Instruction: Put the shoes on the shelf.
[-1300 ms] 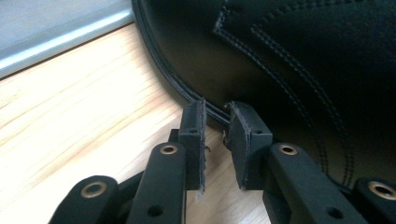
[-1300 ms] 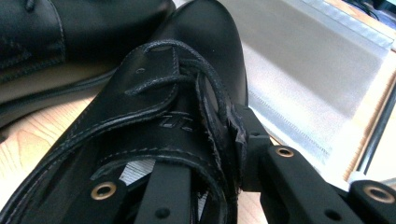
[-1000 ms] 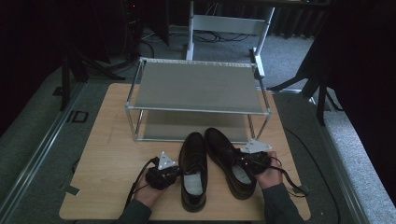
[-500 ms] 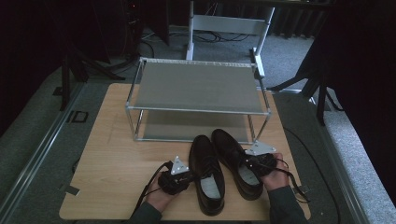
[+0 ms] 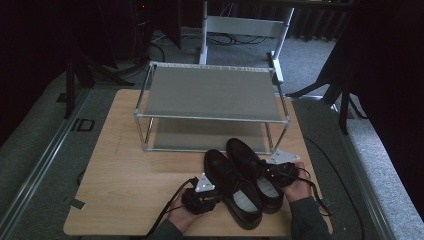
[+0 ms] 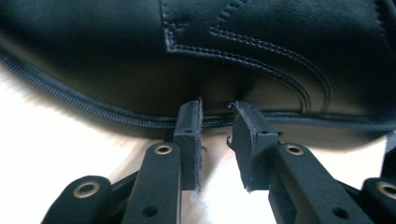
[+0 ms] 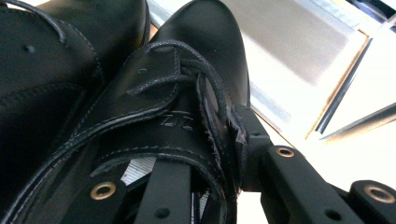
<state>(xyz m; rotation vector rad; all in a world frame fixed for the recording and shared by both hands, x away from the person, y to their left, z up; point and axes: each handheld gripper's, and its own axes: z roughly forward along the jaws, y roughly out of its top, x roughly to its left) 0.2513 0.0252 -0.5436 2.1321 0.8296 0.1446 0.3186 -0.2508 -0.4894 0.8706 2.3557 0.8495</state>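
Two black leather lace-up shoes lie side by side on the wooden table (image 5: pixel 125 170), toes toward the rack. My left gripper (image 5: pixel 202 196) sits at the outer side of the left shoe (image 5: pixel 232 189). Its jaws have just been opening. In the left gripper view the left gripper (image 6: pixel 215 111) has its tips at the left shoe (image 6: pixel 243 42) just above the sole seam, nothing between them. My right gripper (image 5: pixel 279 171) is shut on the right shoe (image 5: pixel 248 161). In the right gripper view the right gripper (image 7: pixel 212 140) has one jaw inside the right shoe (image 7: pixel 196 51) and one outside.
A two-shelf metal shoe rack (image 5: pixel 210 118) stands at the back half of the table, its lower shelf just beyond the shoe toes. The rack (image 7: pixel 299 42) lies ahead of the right gripper. Bare wood lies left of the shoes. Cables trail off the front edge.
The left gripper and the left shoe have slid to the right, up against the right shoe. The pair now lies angled, with the heels further right. The right hand has barely shifted.
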